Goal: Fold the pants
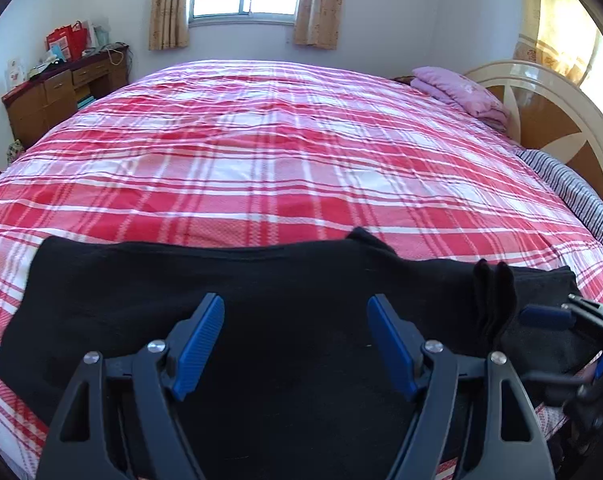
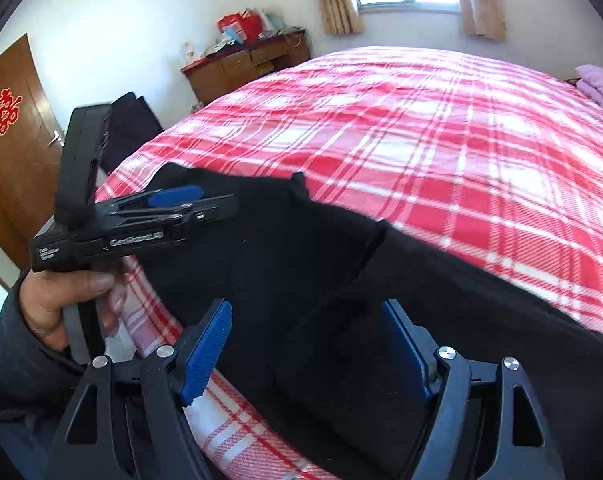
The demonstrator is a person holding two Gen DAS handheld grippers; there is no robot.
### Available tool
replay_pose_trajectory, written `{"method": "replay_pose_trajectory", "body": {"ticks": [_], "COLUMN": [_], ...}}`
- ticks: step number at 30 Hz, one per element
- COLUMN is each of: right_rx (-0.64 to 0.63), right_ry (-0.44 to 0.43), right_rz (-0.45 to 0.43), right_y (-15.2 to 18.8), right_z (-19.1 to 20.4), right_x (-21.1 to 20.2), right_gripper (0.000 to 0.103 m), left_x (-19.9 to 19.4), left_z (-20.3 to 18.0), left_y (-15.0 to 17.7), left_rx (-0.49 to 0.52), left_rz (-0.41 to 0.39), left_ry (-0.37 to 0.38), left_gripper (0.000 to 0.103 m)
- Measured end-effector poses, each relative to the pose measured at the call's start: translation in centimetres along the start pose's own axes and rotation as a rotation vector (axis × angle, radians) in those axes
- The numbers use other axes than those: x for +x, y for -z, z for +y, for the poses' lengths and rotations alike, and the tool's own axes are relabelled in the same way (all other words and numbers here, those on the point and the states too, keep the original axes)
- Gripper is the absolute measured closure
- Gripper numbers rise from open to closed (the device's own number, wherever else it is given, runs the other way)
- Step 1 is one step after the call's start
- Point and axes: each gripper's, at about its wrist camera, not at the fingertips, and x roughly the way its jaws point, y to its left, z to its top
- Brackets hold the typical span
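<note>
Black pants [image 1: 221, 292] lie across the near edge of the bed, partly folded, with a bunched ridge [image 1: 495, 300] standing up on the right. My left gripper [image 1: 295, 312] is open, its blue pads just above the cloth and holding nothing. My right gripper [image 2: 307, 324] is open over the pants [image 2: 301, 248] at the bed's near edge, where a folded layer edge runs diagonally. The left gripper also shows in the right wrist view [image 2: 197, 198], held by a hand. The right gripper shows at the right edge of the left wrist view [image 1: 549, 316].
The bed [image 1: 281, 152] has a red and white plaid cover. A pink folded quilt [image 1: 461, 92] and a striped cloth [image 1: 573, 188] lie by the headboard. A wooden desk [image 1: 61, 92] with red bags stands left. A door [image 2: 9, 152] is at far left.
</note>
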Motion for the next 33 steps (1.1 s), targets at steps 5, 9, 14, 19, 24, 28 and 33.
{"method": "replay_pose_trajectory", "body": {"ticks": [5, 9, 14, 19, 24, 28, 33], "right_rx": [0.023, 0.036, 0.054, 0.059, 0.065, 0.069, 0.069], "right_ry": [0.033, 0.037, 0.043, 0.049, 0.056, 0.057, 0.055], "right_rz": [0.002, -0.041, -0.067, -0.093, -0.089, -0.084, -0.087], "right_y": [0.0, -0.6, -1.1, -1.4, -1.3, -1.2, -1.2], "right_z": [-0.7, -0.9, -1.1, -1.2, -1.6, -1.6, -1.6], "right_x": [-0.6, -1.9, -2.6, -3.7, -3.6, -3.5, -3.6], "right_gripper": [0.025, 0.025, 0.025, 0.025, 0.025, 0.025, 0.025], "left_x": [-1.5, -3.0, -3.3, -2.8, -1.2, -1.2, -0.8], "left_z": [1.9, 6.5, 13.3, 17.7, 19.6, 18.5, 17.3], "left_y": [-1.0, -2.7, -3.7, -2.6, -1.1, -0.8, -0.1], "left_rx": [0.045, 0.009, -0.141, -0.250, -0.338, -0.277, -0.201], "left_rz": [-0.023, -0.049, -0.021, 0.027, 0.096, 0.113, 0.169], "left_ry": [-0.078, -0.181, -0.162, -0.061, 0.011, -0.016, 0.012], "left_gripper": [0.026, 0.020, 0.019, 0.019, 0.022, 0.025, 0.031]}}
